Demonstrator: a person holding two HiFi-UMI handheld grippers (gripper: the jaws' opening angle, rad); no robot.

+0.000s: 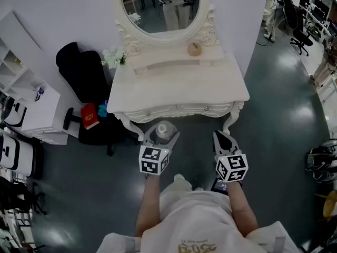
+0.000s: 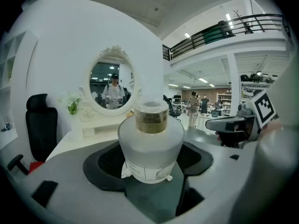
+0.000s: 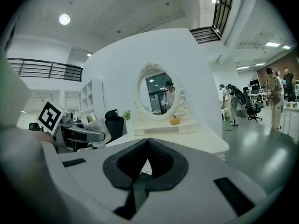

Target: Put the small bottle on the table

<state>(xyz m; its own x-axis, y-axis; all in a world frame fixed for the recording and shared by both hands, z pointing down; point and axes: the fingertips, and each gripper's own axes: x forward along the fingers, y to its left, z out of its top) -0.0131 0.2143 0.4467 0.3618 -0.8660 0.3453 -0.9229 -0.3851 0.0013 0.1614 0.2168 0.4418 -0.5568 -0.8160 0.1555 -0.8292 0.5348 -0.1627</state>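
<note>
A small frosted bottle [image 2: 150, 146] with a gold neck and clear cap stands upright between the black pads of my left gripper [image 2: 150, 164], which is shut on its round body. In the head view the bottle [image 1: 163, 130] hangs just in front of the white dressing table [image 1: 179, 88], near its front edge. My right gripper [image 1: 222, 139] is held beside it to the right, over the floor, jaws together and empty. In the right gripper view its black pads [image 3: 159, 160] meet with nothing between them, and the dressing table [image 3: 187, 136] lies ahead.
An oval mirror [image 1: 160, 7] stands at the table's back, with white flowers [image 1: 113, 57] at its left and a small orange object [image 1: 195, 49] at its right. A black chair [image 1: 84, 75] stands left of the table. A red box [image 1: 89, 115] lies on a seat below it.
</note>
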